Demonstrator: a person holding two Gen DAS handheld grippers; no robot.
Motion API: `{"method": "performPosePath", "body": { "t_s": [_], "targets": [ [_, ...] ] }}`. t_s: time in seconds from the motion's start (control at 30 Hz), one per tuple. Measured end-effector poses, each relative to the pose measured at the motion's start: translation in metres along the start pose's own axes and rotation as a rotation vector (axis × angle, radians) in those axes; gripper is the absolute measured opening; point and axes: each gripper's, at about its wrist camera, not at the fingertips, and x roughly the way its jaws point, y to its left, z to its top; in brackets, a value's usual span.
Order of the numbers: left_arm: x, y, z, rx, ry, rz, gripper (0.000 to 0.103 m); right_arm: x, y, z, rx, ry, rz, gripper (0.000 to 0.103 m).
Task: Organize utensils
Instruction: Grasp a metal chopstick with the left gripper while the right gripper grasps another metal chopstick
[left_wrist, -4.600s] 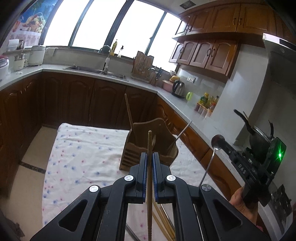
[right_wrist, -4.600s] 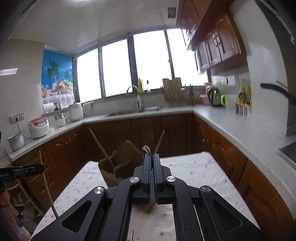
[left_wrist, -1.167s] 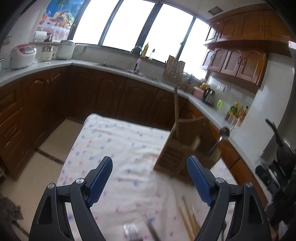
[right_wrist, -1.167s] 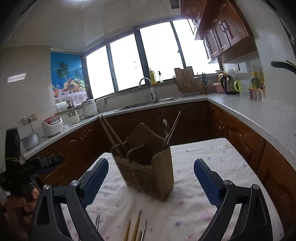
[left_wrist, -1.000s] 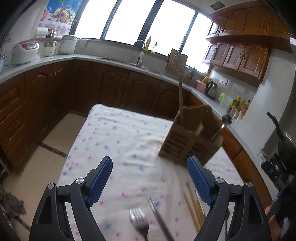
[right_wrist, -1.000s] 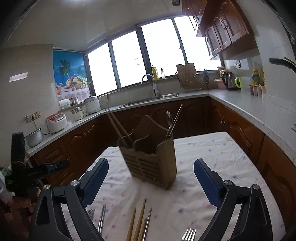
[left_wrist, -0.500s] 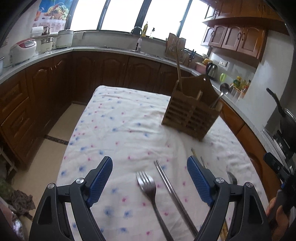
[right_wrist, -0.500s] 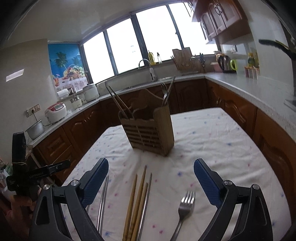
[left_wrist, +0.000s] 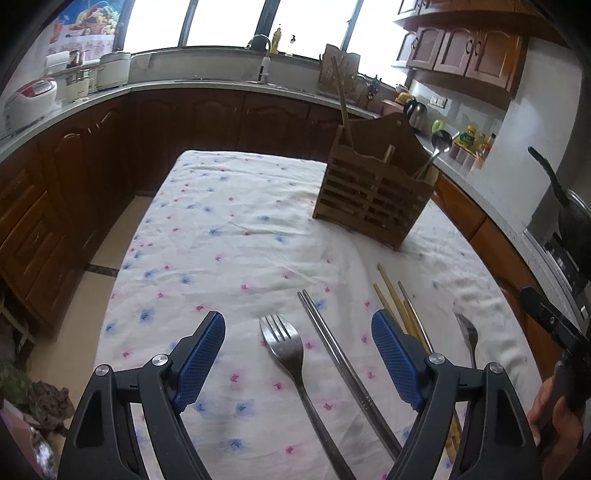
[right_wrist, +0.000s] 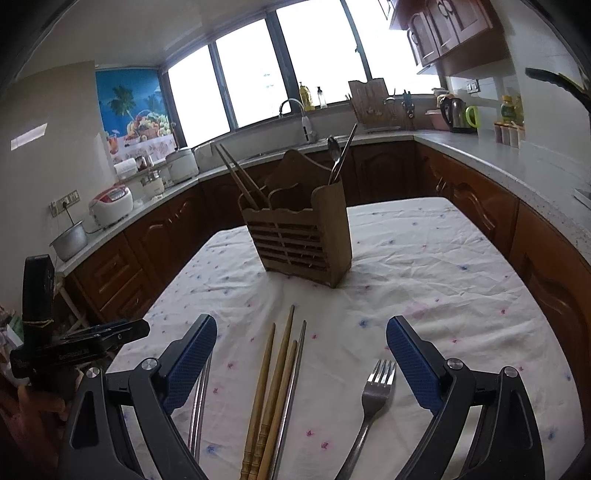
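Left wrist view: left gripper (left_wrist: 298, 347) is seen wide, jaws just closing slightly, nothing pressed by the pads. A steel fork (left_wrist: 285, 343) and a pair of metal chopsticks (left_wrist: 332, 350) are framed between the fingers on the floral tablecloth (left_wrist: 229, 236). Wooden chopsticks (left_wrist: 393, 299) lie just beyond the right finger; a second fork (left_wrist: 468, 334) is further right. The wooden utensil holder (left_wrist: 373, 195) stands ahead, right of centre, loaded with a spoon (left_wrist: 440, 142) and chopsticks.

Right wrist view: right gripper (right_wrist: 301, 354) is spread wide, empty. Wooden chopsticks (right_wrist: 275, 380) and fork (right_wrist: 376, 387) are between its fingers, holder (right_wrist: 303, 236) straight ahead.
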Motion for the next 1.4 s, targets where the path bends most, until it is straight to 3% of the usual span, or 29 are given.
{"method": "performPosePath", "body": {
  "t_s": [0.17,0.33,0.47,0.63,0.77,0.9,1.03,1.23,1.3,1.4],
  "targets": [
    [0.024,-0.009,0.007,0.026,0.058,0.012,0.057,0.011,-0.004,-0.002,0.024,0.046,0.002,0.081],
    [0.057,-0.020,0.016,0.059,0.131,0.059,0.053,0.015,-0.008,-0.004,0.028,0.053,-0.011,0.081],
    [0.089,-0.027,0.023,0.094,0.194,0.112,0.035,0.015,-0.012,-0.003,0.039,0.051,-0.012,0.081],
    [0.115,-0.031,0.026,0.126,0.275,0.108,0.033,0.013,-0.018,0.001,0.052,0.043,-0.017,0.081],
    [0.126,-0.036,0.027,0.153,0.280,0.110,0.033,0.017,-0.022,0.003,0.060,0.047,-0.017,0.081],
    [0.132,-0.041,0.028,0.165,0.283,0.065,0.018,0.026,-0.023,0.004,0.064,0.060,-0.006,0.081],
    [0.140,-0.056,0.027,0.238,0.288,0.065,0.013,0.038,-0.020,0.004,0.059,0.085,0.002,0.079],
    [0.126,-0.034,0.036,0.151,0.276,-0.003,0.013,0.059,-0.016,0.001,0.045,0.147,0.016,0.066],
    [0.117,-0.027,0.040,0.136,0.254,-0.013,0.013,0.072,-0.014,-0.001,0.030,0.191,0.016,0.049],
    [0.114,-0.023,0.040,0.124,0.260,-0.020,0.013,0.093,-0.009,-0.005,0.012,0.256,0.020,0.031]
  ]
}}
